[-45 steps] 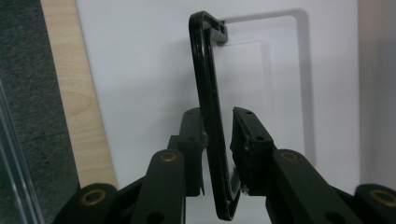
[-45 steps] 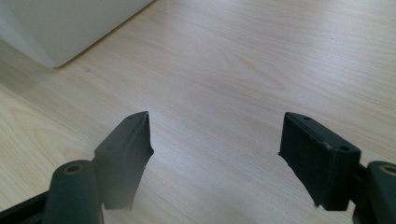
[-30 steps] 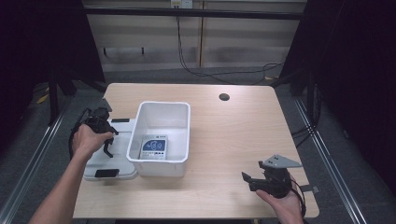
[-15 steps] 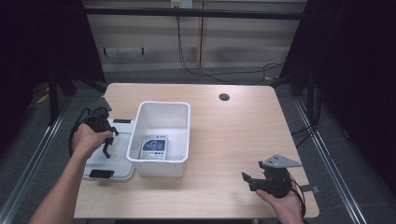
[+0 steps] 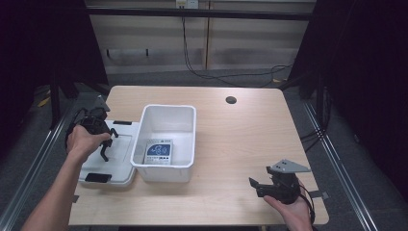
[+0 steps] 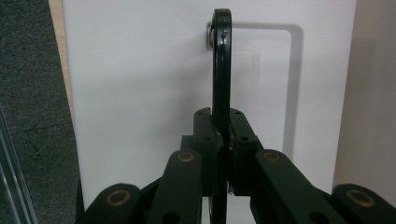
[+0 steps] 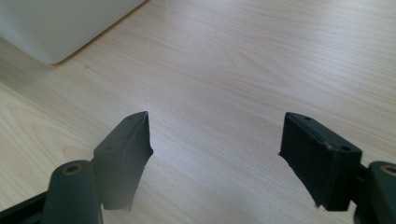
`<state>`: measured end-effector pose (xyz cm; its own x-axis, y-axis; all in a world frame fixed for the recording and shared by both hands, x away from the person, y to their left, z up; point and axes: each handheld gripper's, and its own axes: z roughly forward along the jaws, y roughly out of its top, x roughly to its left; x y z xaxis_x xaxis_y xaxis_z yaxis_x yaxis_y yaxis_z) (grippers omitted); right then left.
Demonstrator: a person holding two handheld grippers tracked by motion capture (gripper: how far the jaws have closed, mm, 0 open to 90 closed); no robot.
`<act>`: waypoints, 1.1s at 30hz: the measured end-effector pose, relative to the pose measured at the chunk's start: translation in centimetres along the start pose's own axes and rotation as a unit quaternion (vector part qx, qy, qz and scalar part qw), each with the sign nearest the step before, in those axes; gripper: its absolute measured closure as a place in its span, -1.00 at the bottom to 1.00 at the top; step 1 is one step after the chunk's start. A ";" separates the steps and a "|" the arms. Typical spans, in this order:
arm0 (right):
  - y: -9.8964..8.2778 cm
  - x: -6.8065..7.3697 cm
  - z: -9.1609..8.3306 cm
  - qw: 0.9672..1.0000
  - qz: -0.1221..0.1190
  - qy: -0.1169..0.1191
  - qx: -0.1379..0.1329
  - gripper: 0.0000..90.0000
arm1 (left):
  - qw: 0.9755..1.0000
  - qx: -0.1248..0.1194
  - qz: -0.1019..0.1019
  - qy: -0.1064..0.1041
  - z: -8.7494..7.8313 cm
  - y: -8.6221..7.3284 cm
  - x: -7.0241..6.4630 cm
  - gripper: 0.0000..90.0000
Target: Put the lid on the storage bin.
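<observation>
Wooden table point(image 5: 250, 144) | lid point(image 5: 120, 151) lay beside uncovered bin point(image 5: 168, 139) | left gripper point(image 5: 103, 151) pinched together over lid, nothing held | right gripper point(image 5: 257, 185) spread, idle | closing remained.

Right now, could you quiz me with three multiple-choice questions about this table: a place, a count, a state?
1. Where does the lid lie?
A. left of the bin
B. inside the bin
C. on the floor
2. How many things lie in the bin?
A. none
B. one
C. three
3. The right gripper is:
A. open
B. shut, empty
C. shut on the lid
Answers: 1 A, it lies flat beside the bin's left wall; 2 B, a single packet; 3 A, its jaws stand apart over bare table.
</observation>
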<state>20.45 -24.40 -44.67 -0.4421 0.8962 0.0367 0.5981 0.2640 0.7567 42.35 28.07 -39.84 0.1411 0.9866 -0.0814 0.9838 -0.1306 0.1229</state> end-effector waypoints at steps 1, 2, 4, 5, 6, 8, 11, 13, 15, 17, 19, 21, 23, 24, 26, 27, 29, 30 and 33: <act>0.0 0.0 0.0 1.000 0.000 0.000 0.000 -0.47 | 1.000 0.003 0.000 -0.002 -0.2 0.0 0.1 0.88; 0.0 0.0 0.0 1.000 0.000 0.000 0.000 -0.47 | 1.000 0.000 -0.001 -0.002 -0.4 -0.1 0.3 0.88; 0.0 0.0 0.0 1.000 0.001 0.000 0.000 -0.47 | 1.000 0.001 0.000 -0.002 -0.8 -0.1 0.6 0.88; 0.0 0.0 0.0 1.000 0.001 0.000 0.000 -0.47 | 1.000 0.001 0.000 -0.002 -0.8 -0.1 0.6 0.88; 0.0 0.0 0.0 1.000 0.003 0.000 0.001 -0.47 | 1.000 -0.006 -0.003 0.000 -1.0 -0.2 0.8 0.88; 0.0 0.0 0.0 1.000 0.004 0.000 0.002 -0.47 | 1.000 -0.005 -0.004 0.000 -1.4 -0.3 1.1 0.88; 0.0 0.0 0.0 1.000 0.005 0.000 0.002 -0.47 | 1.000 -0.009 -0.006 0.000 -1.9 -0.5 1.3 0.88; 0.0 0.0 0.0 1.000 0.004 0.000 0.002 -0.47 | 1.000 -0.012 -0.010 -0.002 -2.1 -0.6 1.5 0.88; 0.0 0.0 0.0 1.000 0.004 0.000 0.002 -0.47 | 1.000 -0.010 -0.006 -0.007 -2.3 -0.6 1.6 0.88; 0.0 0.0 0.0 1.000 0.004 0.000 0.001 -0.47 | 1.000 -0.011 -0.003 -0.009 -2.5 -0.7 1.8 0.88; 0.0 0.0 0.0 1.000 0.005 0.000 0.003 -0.47 | 1.000 -0.012 -0.001 -0.003 -2.8 -0.9 1.9 0.88; 0.0 0.0 0.0 1.000 0.004 0.000 0.003 -0.47 | 1.000 -0.012 0.000 -0.005 -2.9 -0.9 2.1 0.88; 0.0 0.0 0.0 1.000 0.005 0.000 0.003 -0.47 | 1.000 -0.015 -0.001 -0.003 -3.5 -1.0 2.3 0.88; 0.0 0.0 0.0 1.000 0.004 0.000 0.003 -0.47 | 1.000 -0.015 -0.001 -0.003 -3.5 -1.0 2.3 0.88; 0.0 0.0 0.0 1.000 0.004 0.000 0.003 -0.47 | 1.000 -0.019 -0.003 -0.008 -4.0 -1.1 2.5 0.88; 0.0 0.0 0.0 1.000 0.004 0.000 0.004 -0.47 | 1.000 -0.022 -0.003 -0.005 -4.2 -1.1 2.5 0.88; 0.0 0.0 0.0 1.000 0.004 0.000 0.003 -0.47 | 1.000 -0.020 -0.003 -0.006 -4.8 -1.1 2.6 0.88; 0.0 0.0 0.0 1.000 0.005 0.000 0.004 -0.47 | 1.000 -0.023 -0.003 -0.003 -4.9 -1.1 2.6 0.88; 0.0 0.0 0.1 1.000 0.004 0.000 0.004 -0.47 | 1.000 -0.022 -0.002 -0.007 -5.2 -1.0 2.5 0.88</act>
<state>20.48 -24.39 -44.71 -0.4364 0.8987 0.0431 0.6073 0.2588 0.7511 41.12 31.21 -35.07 0.1391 0.9857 -0.0956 0.9787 -0.1221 0.1650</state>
